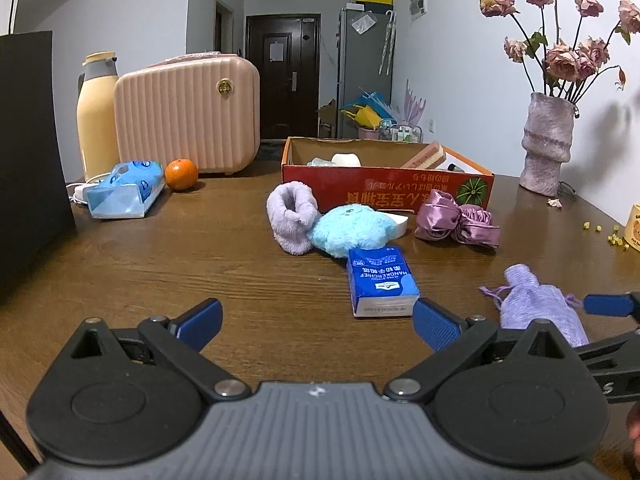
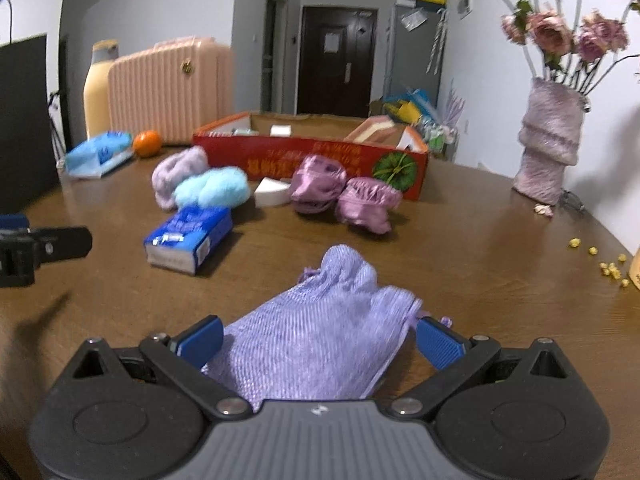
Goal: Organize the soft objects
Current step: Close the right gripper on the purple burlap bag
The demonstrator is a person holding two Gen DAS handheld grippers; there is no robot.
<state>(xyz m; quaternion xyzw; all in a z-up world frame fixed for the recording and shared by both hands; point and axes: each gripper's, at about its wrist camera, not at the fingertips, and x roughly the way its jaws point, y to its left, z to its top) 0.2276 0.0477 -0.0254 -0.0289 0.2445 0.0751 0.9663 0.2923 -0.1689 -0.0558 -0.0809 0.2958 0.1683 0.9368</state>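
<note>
Now the lilac mesh pouch (image 2: 320,344) lies between the right gripper's (image 2: 318,340) spread fingers (image 2: 438,346).

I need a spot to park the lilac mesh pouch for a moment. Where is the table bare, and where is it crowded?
Bare wood lies between the tissue pack, the fuzzy lilac sock and the open left gripper. Also bare: between the satin bonnet and the vase. It is crowded in front of the red box. The open right gripper straddles the lilac mesh pouch.

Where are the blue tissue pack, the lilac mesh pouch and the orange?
blue tissue pack (image 1: 380,276): left wrist view, printed top face.
lilac mesh pouch (image 2: 320,344): right wrist view, middle of the mesh.
orange (image 1: 181,174): left wrist view, front of the peel.
</note>
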